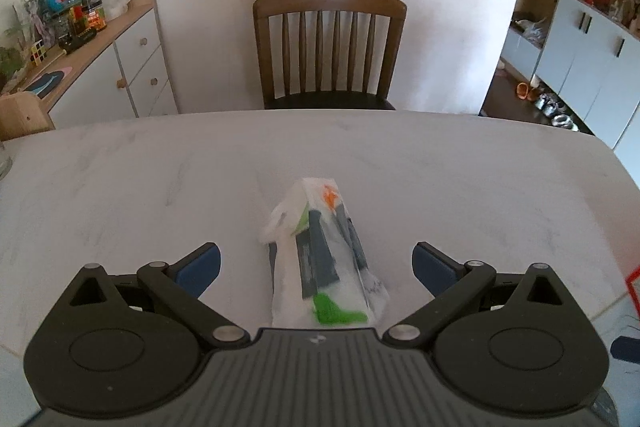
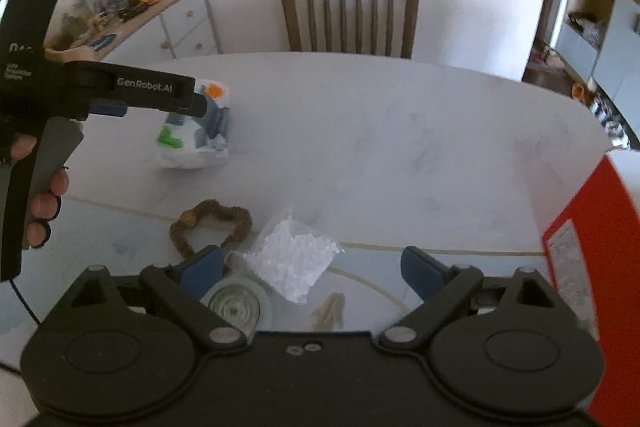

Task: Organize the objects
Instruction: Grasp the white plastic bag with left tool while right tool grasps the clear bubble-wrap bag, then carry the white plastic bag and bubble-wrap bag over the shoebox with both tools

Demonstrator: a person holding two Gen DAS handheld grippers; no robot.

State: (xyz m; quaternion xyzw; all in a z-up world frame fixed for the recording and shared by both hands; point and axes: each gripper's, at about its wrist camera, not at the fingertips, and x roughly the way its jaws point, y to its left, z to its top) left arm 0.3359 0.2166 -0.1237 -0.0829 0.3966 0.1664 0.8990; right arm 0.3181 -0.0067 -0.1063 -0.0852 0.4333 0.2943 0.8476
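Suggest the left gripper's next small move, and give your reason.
Probably close the left gripper: its blue-padded fingers stand wide apart on either side of the white plastic packet with green and orange print, which lies on the pale marble table, ungripped.

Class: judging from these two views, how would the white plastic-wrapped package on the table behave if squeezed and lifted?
The white plastic-wrapped package would probably crinkle and give: its film looks loose and wrinkled. Glossy wrap may slip against the pads of the open left hand-held gripper. It seems light for its size, though its contents are unclear.
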